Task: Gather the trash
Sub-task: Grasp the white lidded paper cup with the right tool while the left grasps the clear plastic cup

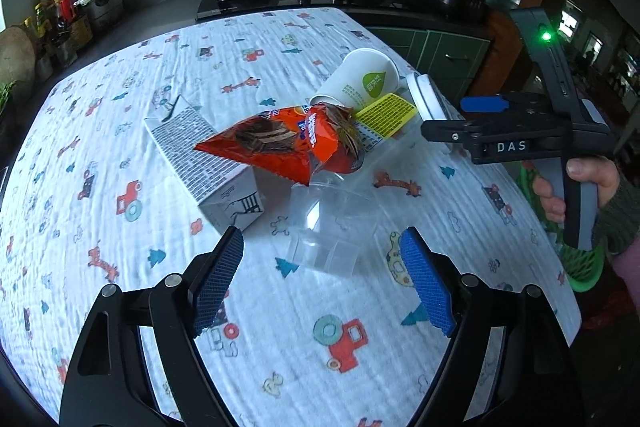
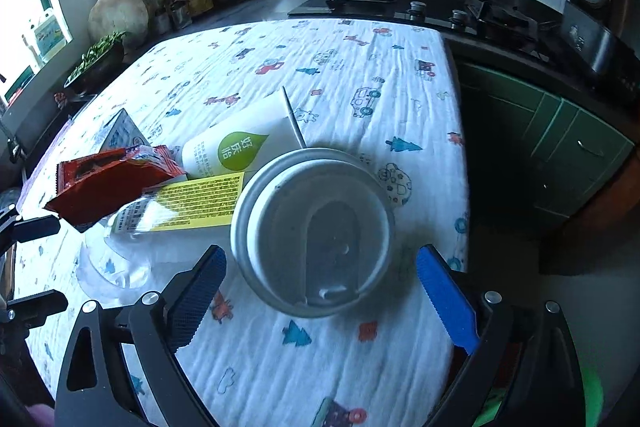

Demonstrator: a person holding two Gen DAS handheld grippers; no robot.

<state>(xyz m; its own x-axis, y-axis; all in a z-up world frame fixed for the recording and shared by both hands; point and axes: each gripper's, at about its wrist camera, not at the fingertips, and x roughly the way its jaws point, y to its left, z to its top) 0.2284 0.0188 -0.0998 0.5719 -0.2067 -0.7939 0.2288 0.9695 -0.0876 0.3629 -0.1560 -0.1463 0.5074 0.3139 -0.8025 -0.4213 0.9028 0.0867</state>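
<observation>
Right claw (image 2: 320,291) released, straddling white lid (image 2: 316,231) just ahead; left claw (image 1: 322,283) released, clear cup (image 1: 332,223) ahead.

One carton (image 1: 208,155), one orange wrapper (image 1: 276,143), three cups (image 1: 360,83).

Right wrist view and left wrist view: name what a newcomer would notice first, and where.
A white plastic lid fills the middle of the right wrist view, between the open right gripper. Behind it lies a tipped paper cup, with an orange-red snack bag on a grey carton to its left.
</observation>
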